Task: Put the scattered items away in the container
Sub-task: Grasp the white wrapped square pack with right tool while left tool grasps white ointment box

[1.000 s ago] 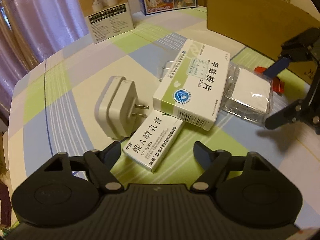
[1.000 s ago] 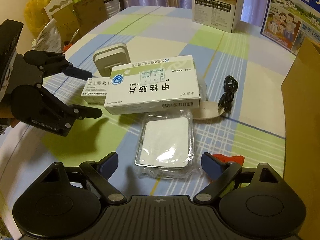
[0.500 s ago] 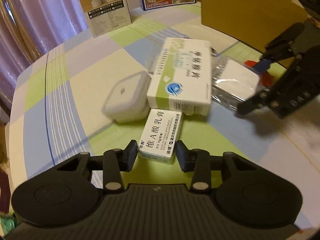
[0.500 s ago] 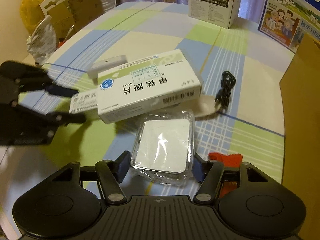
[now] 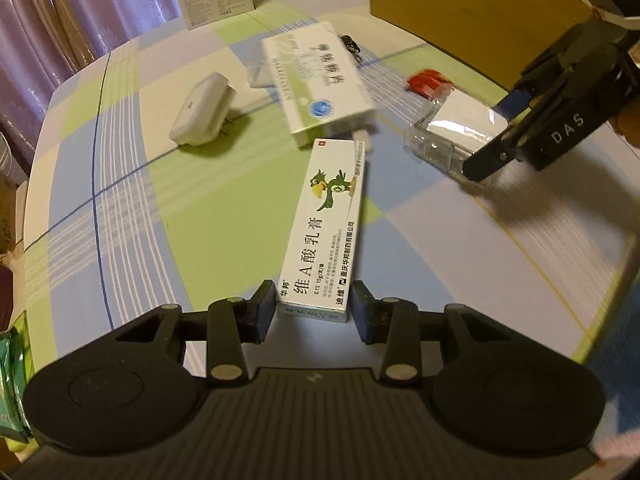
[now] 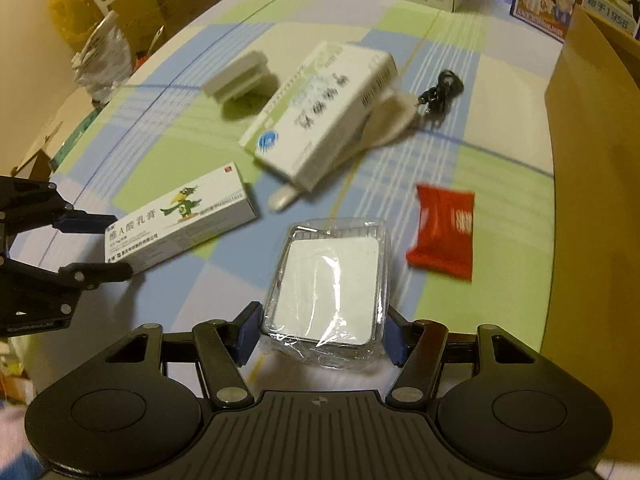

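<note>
So the left gripper is clamped on the near end of the long ointment box — white, with a grey side face, a green cartoon parrot in the middle, a little red square at the far corner and big black Chinese characters running along it. The log-side twitch shows the jaws easing open a touch, but the pads are pressed on both long sides. The box sticks straight out ahead of the fingers above the checked tablecloth of the table, and it looks lifted, though I can't tell for sure.

The right gripper is closed on the clear plastic case, a crinkly see-through clamshell with a white square pad inside. Its blue pads press on the two sides at the near edge.

Left on the table: the bigger white-and-green medicine box with a blue round logo, blurred, lying on top of a white spoon. Just beside the spoon's bowl is a coiled black cable. The white plug adapter sits apart to the left of the big box, and the red snack packet lies right of the clear case.

The brown cardboard container stands along the right edge, near the red packet.
</note>
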A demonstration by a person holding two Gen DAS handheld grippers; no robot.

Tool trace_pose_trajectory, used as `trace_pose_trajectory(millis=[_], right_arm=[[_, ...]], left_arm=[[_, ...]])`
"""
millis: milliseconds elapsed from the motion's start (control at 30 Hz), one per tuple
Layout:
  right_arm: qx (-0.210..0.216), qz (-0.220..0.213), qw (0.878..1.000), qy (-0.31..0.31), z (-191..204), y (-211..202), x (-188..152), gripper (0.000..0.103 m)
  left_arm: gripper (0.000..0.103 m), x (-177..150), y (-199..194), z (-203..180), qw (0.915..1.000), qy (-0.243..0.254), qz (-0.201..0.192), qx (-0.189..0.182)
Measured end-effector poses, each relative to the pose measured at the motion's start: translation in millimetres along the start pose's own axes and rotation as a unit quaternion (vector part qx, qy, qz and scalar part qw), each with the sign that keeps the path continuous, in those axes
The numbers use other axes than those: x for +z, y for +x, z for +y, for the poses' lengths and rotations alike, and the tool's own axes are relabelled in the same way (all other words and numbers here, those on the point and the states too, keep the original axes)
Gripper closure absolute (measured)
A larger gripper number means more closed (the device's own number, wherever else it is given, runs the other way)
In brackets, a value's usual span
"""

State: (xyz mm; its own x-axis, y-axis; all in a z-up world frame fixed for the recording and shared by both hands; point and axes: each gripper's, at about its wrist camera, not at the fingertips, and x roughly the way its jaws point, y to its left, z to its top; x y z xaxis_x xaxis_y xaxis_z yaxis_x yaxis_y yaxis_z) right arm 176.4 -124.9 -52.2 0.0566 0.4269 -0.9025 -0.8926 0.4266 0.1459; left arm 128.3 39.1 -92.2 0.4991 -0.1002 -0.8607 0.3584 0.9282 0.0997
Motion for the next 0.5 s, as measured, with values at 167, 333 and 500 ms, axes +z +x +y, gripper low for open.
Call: trace_pose_trajectory(millis=[167, 333, 500], right_arm=[[-0.002, 0.002, 1.000, 0.006, 1.4, -2.6, -15.2, 0.043], [-0.012, -0.005, 1.000, 0.017, 1.2, -2.0, -16.2, 0.030], [-0.024, -0.011, 1.000, 0.011, 4.5, 4.2, -15.4, 0.029]], left_arm=[[0.050, 8.2, -4.6, -6.3, 0.9999, 0.008, -0.010, 0.003], [0.049, 22.9, 8.0, -0.9, 0.9999, -0.005, -0.010, -0.003], [0.049, 31.4, 22.0, 1.4, 0.9999, -0.014, -0.004, -0.005]])
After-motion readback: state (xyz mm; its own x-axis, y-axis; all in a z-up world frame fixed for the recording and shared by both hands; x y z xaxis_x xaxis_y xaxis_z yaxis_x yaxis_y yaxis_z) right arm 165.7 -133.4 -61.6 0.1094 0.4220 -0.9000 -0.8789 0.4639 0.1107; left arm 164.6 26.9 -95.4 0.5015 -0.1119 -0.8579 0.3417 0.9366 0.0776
